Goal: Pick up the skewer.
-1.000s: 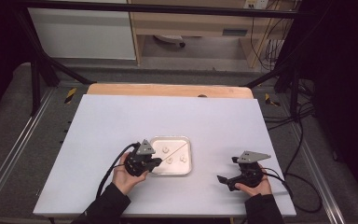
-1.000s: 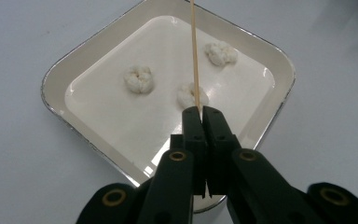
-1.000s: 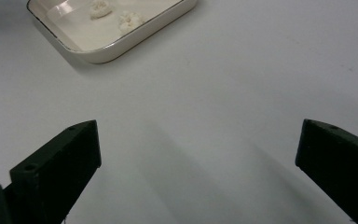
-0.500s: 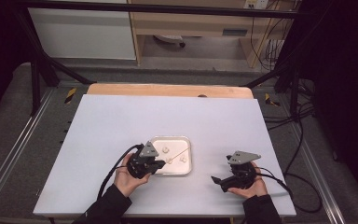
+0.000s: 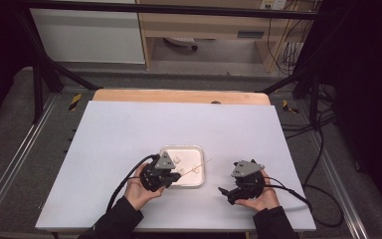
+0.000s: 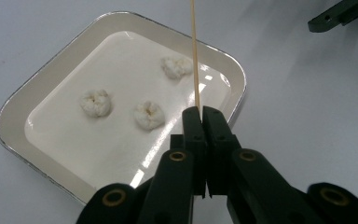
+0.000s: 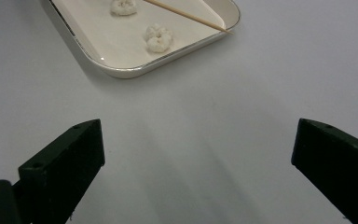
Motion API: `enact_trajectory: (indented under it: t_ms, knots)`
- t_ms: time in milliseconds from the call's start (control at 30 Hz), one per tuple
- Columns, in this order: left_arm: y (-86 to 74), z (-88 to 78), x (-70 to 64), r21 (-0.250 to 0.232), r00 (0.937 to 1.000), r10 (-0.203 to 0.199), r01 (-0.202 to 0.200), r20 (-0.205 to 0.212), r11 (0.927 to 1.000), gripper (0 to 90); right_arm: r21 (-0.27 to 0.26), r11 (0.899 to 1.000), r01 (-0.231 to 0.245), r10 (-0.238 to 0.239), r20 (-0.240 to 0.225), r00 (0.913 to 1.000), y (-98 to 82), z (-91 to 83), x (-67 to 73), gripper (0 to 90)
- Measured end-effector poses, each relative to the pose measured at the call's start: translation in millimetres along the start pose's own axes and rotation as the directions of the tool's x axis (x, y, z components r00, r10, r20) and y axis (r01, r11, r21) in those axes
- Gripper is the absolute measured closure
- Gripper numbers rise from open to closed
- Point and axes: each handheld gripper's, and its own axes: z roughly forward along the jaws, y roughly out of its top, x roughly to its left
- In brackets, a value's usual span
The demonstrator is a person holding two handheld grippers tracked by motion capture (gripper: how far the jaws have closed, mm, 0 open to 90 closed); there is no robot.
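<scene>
- The left gripper (image 6: pixel 200 114) has its jaws pressed together on the lower end of a thin wooden skewer (image 6: pixel 194 56), which reaches out over a white square tray (image 6: pixel 235 81).
- The tray stands on the white table (image 5: pixel 129 129), and three small white puffed pieces lie in it — one (image 6: pixel 95 102) at the left, one (image 6: pixel 148 115) in the middle, one (image 6: pixel 176 66) farther off, just beside the line of the skewer.
- The right gripper (image 7: pixel 196 172) has its jaws spread wide with nothing between them; it is above bare table, near the tray but apart from it.
- Risk, as I judge it: the skewer is held only at its very end, so it may turn or slip between the jaws if its tip is pushed against a piece or the tray rim.
- Another risk: the pieces look light and loose, and a push from the side would probably roll one away instead of piercing it. The tray itself may also slide, because nothing holds it.
- The left gripper view shows all three pieces and the grip on the skewer — the high view gives them only as small pale spots in the tray.
- The right gripper view shows the skewer's pointed tip (image 7: pixel 223 29) reaching just past the tray rim, which the left gripper view cuts off.
- The high view shows both hands, left (image 5: pixel 140 188) and right (image 5: pixel 258 196), and where the tray stands between them.
</scene>
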Motion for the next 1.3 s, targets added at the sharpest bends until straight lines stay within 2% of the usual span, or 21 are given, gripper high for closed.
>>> enact_trajectory:
  t_ms: [167, 200, 367, 567, 700, 800, 1133, 1300]
  knots:
    - [7.6, -0.5, -1.8, 0.013, 0.9997, 0.025, -0.025, 0.003, 0.9996, 88.8, 0.019, 0.997, 0.073, -0.073, 0.026, 0.9970, 8.9, 0.5, 4.3, 5.0]
    - [8.8, -0.3, -1.9, 0.015, 0.9996, 0.027, -0.027, 0.004, 0.9995, 88.8, 0.019, 0.997, 0.073, -0.073, 0.026, 0.9970, 8.9, 0.5, 4.3, 5.0]
    - [15.6, 1.9, -2.7, 0.034, 0.9989, 0.045, -0.045, 0.010, 0.9984, 88.8, 0.027, 0.991, 0.131, -0.132, 0.037, 0.9905, 16.8, 0.6, 6.5, 6.9]
    - [22.0, 5.7, -4.9, 0.057, 0.9979, 0.062, -0.063, 0.022, 0.9964, 88.8, 0.042, 0.979, 0.200, -0.202, 0.043, 0.9784, 24.2, 2.0, 9.8, 11.2]
    - [25.8, 8.0, -7.4, 0.069, 0.9964, 0.078, -0.081, 0.033, 0.9944, 88.8, 0.055, 0.968, 0.247, -0.249, 0.051, 0.9671, 26.1, 4.1, 11.6, 15.1]
    - [29.0, 10.1, -9.5, 0.078, 0.9951, 0.091, -0.094, 0.039, 0.9926, 88.8, 0.056, 0.959, 0.278, -0.281, 0.055, 0.9580, 27.2, 5.0, 12.3, 18.1]
    - [39.8, 17.0, -20.0, 0.101, 0.9891, 0.133, -0.139, 0.063, 0.9851, 88.8, 0.045, 0.915, 0.401, -0.402, 0.046, 0.9143, 29.2, 6.3, 13.3, 31.9]
    - [43.4, 18.6, -23.4, 0.102, 0.9869, 0.141, -0.149, 0.078, 0.9836, 88.8, 0.041, 0.887, 0.461, -0.462, 0.034, 0.8863, 28.2, 7.4, 13.1, 40.4]
